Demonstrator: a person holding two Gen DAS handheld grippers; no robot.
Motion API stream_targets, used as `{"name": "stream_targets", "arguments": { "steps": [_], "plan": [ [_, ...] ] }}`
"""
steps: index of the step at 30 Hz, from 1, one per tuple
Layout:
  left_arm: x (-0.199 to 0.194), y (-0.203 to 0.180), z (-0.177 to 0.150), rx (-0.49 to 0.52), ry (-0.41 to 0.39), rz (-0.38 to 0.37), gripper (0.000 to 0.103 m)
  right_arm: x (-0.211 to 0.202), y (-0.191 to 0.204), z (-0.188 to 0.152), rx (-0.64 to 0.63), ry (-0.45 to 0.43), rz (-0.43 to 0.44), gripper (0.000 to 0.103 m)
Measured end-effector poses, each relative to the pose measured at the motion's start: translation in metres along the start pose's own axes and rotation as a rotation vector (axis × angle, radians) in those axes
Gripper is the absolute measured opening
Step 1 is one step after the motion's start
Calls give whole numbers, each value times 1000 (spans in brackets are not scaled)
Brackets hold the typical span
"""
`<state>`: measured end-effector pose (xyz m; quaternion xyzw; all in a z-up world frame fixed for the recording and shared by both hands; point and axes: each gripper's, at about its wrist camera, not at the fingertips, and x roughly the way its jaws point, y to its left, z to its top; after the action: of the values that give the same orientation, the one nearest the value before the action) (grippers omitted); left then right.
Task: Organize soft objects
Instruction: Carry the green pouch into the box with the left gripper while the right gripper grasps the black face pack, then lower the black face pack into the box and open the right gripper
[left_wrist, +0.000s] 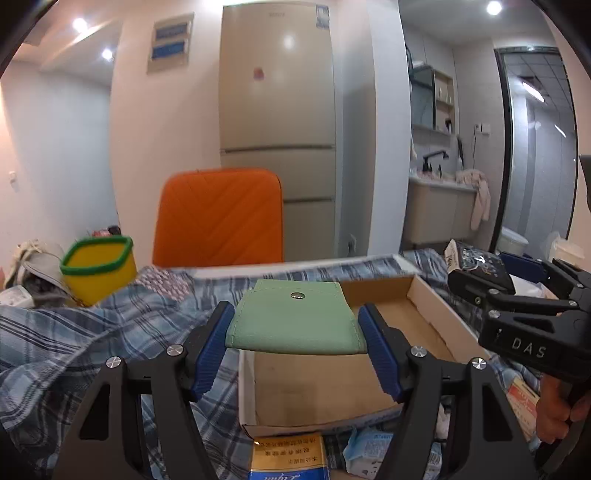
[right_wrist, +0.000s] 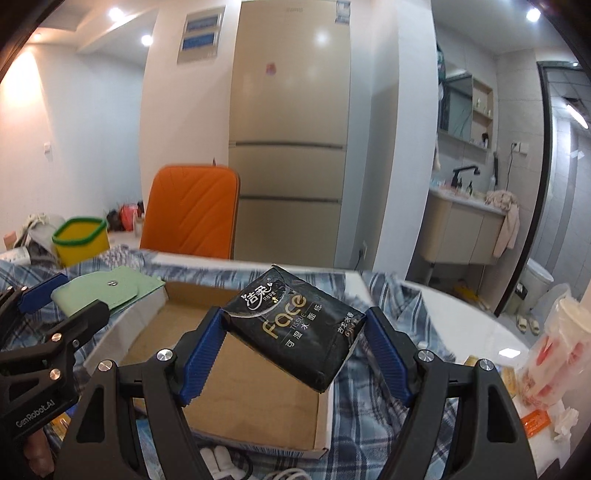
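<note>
My left gripper (left_wrist: 296, 321) is shut on a green fabric pouch (left_wrist: 295, 321) with a metal snap, held above the near left part of an open cardboard box (left_wrist: 436, 306). In the right wrist view my right gripper (right_wrist: 295, 325) is shut on a black tissue pack (right_wrist: 295, 328) printed "face", tilted over the same box (right_wrist: 258, 398), whose brown floor is bare. The right gripper also shows at the right of the left wrist view (left_wrist: 506, 291), and the left gripper with the pouch (right_wrist: 107, 288) appears at the left of the right wrist view.
A blue plaid cloth (left_wrist: 92, 332) covers the table around the box. A yellow bin with a green rim (left_wrist: 98, 266) and an orange chair (left_wrist: 218, 218) stand behind. Tissue packets (left_wrist: 288, 461) lie near the front edge; bags and packets (right_wrist: 554, 350) sit at the right.
</note>
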<state>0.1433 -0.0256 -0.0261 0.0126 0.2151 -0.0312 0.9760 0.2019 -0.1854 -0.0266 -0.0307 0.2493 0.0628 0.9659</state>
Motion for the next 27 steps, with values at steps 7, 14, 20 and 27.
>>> {"name": "stream_targets", "arguments": {
  "steps": [7, 14, 20, 27],
  "plan": [
    [5, 0, -3, -6, 47, -9, 68, 15, 2, -7, -7, 63, 28, 79],
    [5, 3, -1, -21, 43, -13, 93, 16, 7, -12, -19, 81, 35, 79],
    [-2, 8, 0, -34, 10, -3, 100, 18, 6, -12, -20, 93, 44, 79],
    [-8, 8, 1, -38, -17, 3, 103, 27, 7, -15, -14, 151, 79, 79]
  ]
}}
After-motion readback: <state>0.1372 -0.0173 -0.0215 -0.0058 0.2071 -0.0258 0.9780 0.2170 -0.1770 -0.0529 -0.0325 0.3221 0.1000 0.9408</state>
